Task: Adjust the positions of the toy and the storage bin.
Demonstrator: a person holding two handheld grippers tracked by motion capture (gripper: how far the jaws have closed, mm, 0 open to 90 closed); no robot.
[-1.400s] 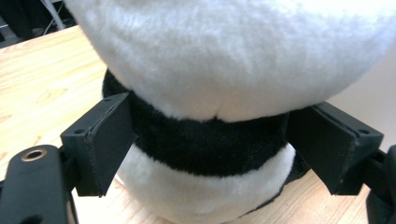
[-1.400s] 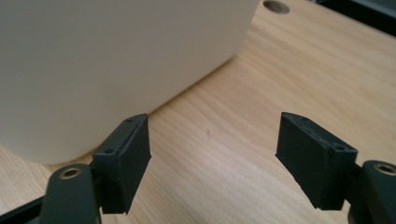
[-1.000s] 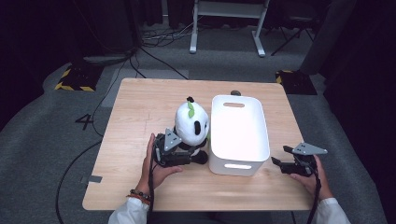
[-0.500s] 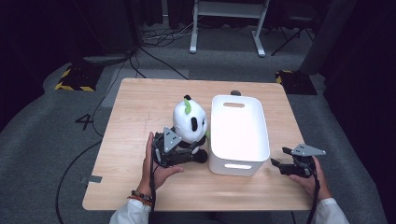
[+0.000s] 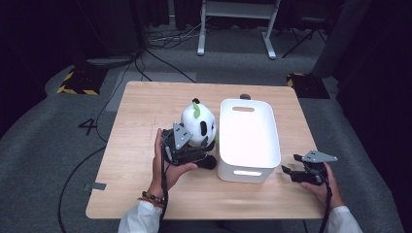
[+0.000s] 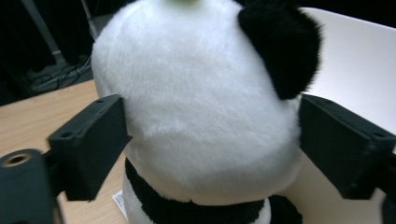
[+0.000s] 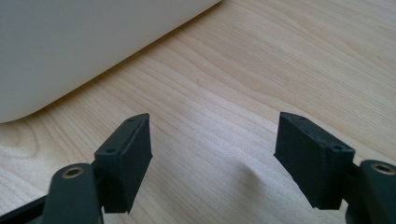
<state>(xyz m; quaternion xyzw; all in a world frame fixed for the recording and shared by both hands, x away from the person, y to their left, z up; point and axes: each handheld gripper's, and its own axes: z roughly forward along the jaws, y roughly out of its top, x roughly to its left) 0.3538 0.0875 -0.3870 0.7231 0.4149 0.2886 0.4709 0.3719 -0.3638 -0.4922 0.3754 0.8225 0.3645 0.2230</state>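
Largest first: a pale wooden table (image 5: 145,111), with the work gathered near its middle.

At about 3 o'clock from the table's middle, a white bin (image 5: 245,172), upright, with nothing visible inside and a handle slot in the near wall.

Just beside the bin, at 9 o'clock from it, a plush panda (image 5: 197,124), upright, white with black patches and a green tuft on top.

Reaching in at the panda's lower body from about 7 o'clock, the left tool (image 5: 194,154). Jaws stand wide, a pad pressing into the fur on each side, and have just been opening a little with the panda between them. Hard to tell from above whether the panda's base rests on the table or hangs just clear of it.

At 5 o'clock from the bin and low over the table, the right tool (image 5: 290,173). Jaws spread wide, with nothing between them but bare wood; the bin's corner lies just ahead.

Judged as early in the job, likely one of putting the panda into the bin. Done: the panda gripped. Left to do: raising it above the rim, carrying it toward 3 o'clock, lowering it inside and letting go.
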